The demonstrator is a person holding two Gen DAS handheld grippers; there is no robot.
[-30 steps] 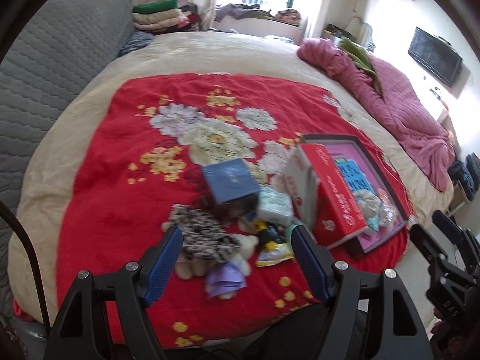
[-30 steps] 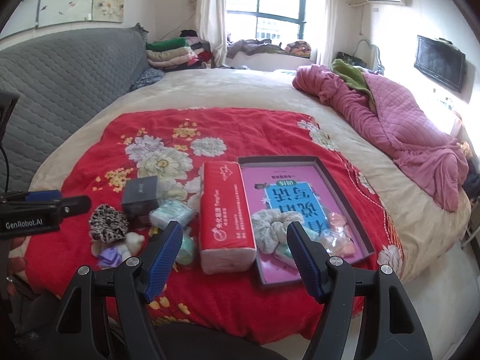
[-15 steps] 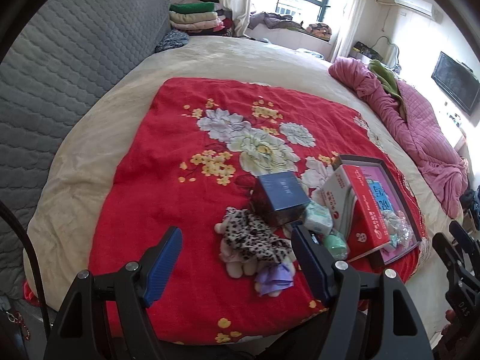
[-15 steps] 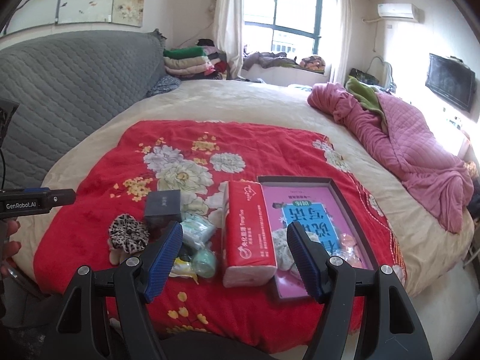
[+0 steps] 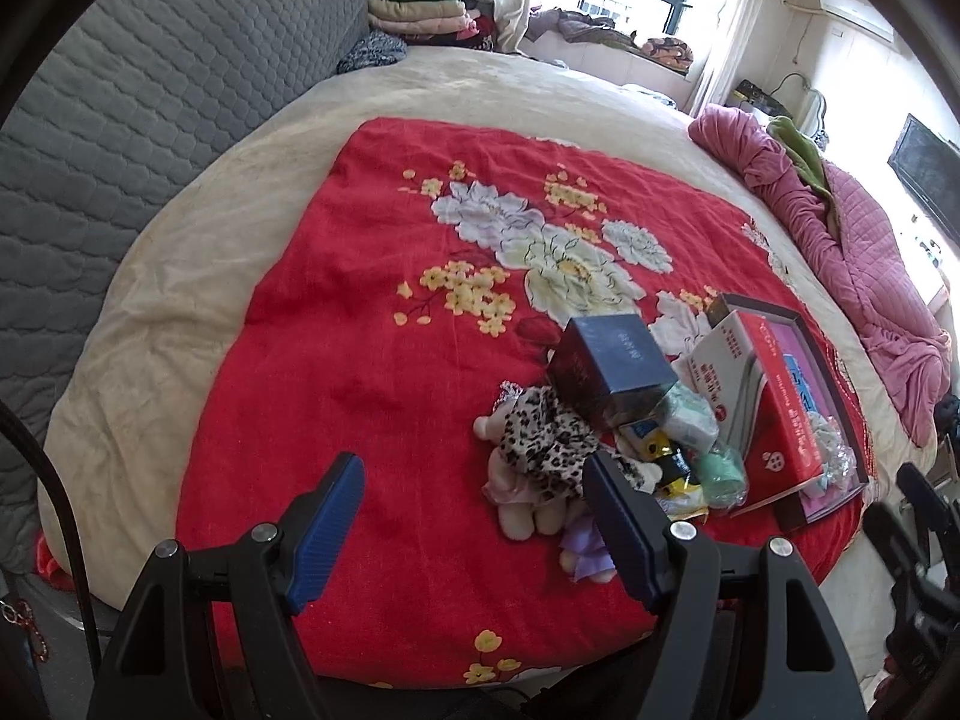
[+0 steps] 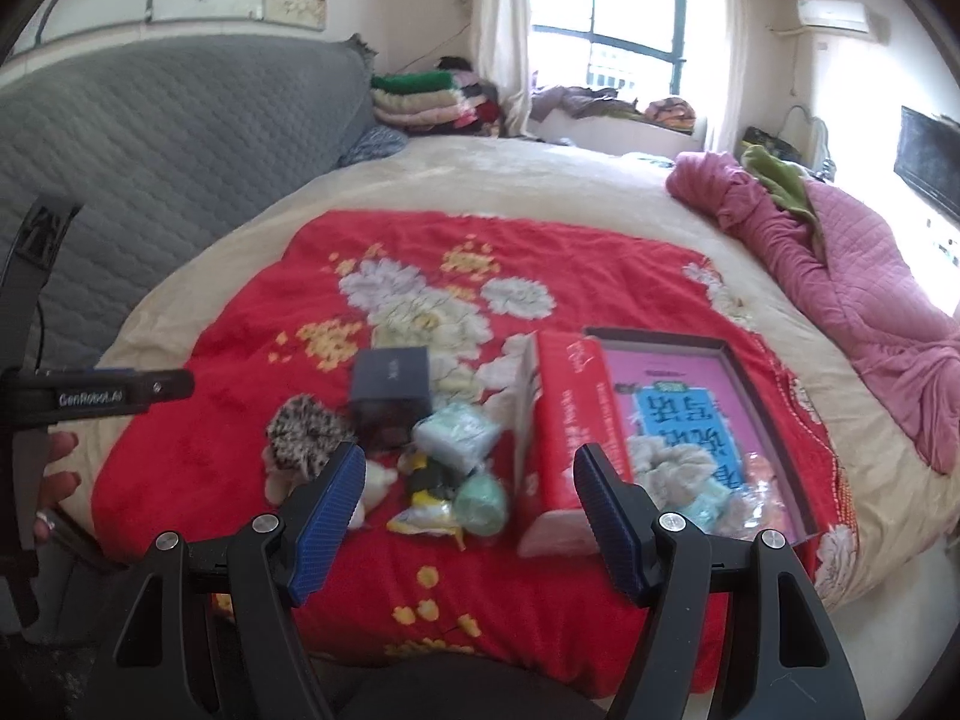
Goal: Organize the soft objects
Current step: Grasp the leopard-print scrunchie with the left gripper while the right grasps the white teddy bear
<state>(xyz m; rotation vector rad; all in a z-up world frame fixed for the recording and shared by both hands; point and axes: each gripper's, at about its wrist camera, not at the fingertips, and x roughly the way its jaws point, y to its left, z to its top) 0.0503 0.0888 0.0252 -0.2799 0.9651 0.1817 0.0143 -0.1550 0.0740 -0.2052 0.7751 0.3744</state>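
Observation:
A leopard-print scrunchie (image 5: 543, 441) lies on a small plush toy (image 5: 522, 510) on the red flowered blanket (image 5: 372, 324). Beside it are a dark blue box (image 5: 612, 369), a pale green tissue pack (image 5: 690, 420), a green roll (image 5: 723, 474) and a yellow packet (image 5: 675, 483). A red tissue pack (image 6: 567, 432) leans on the dark tray (image 6: 756, 396), which holds a grey scrunchie (image 6: 666, 468). My left gripper (image 5: 474, 516) is open and empty, left of the pile. My right gripper (image 6: 471, 504) is open and empty, held back over the green roll (image 6: 480, 501).
A grey quilted headboard (image 5: 150, 90) runs along the left. A pink quilt (image 5: 858, 252) lies bunched at the right of the bed. Folded clothes (image 5: 420, 12) are stacked at the far end by the window. The bed's front edge is just below both grippers.
Both grippers have drawn back and swung left, so the pile sits further right and smaller in each view. Both stay open and empty. Objects have not moved.

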